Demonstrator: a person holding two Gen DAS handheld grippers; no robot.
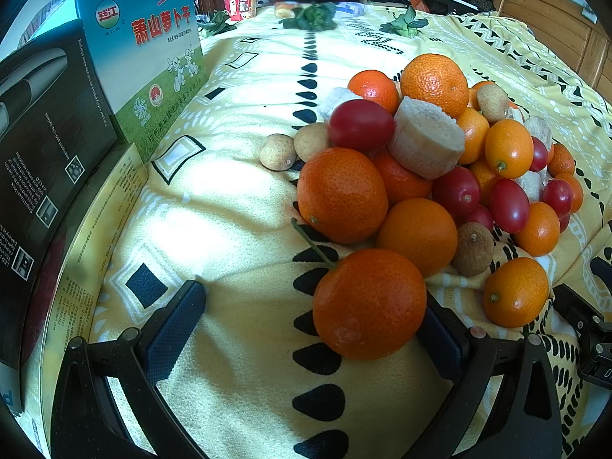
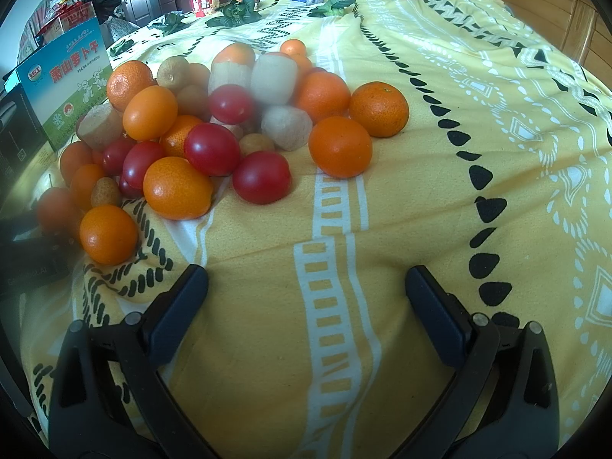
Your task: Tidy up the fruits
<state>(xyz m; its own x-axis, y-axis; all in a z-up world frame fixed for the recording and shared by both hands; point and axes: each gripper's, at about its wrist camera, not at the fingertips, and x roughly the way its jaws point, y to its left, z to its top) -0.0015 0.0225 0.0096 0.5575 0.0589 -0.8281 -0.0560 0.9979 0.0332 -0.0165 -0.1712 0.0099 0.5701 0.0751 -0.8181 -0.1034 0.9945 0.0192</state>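
A pile of fruit lies on a yellow patterned cloth (image 1: 237,206): oranges, kumquats, red cherry tomatoes (image 1: 359,124), brown longans (image 1: 277,152) and pale cut chunks (image 1: 426,137). My left gripper (image 1: 313,321) is open; a stemmed orange (image 1: 369,304) sits between its fingers, against the right one. My right gripper (image 2: 306,294) is open and empty over bare cloth (image 2: 420,191), to the right of the pile. The nearest fruits to it are a red tomato (image 2: 262,178) and an orange (image 2: 339,147).
Boxes stand along the left: a blue-green box with Chinese lettering (image 1: 153,61), a black box (image 1: 49,145) and a yellow one (image 1: 99,229). Green leafy vegetables (image 1: 311,17) and a red cup (image 1: 241,5) lie at the far end. A wooden cabinet (image 1: 554,26) is at right.
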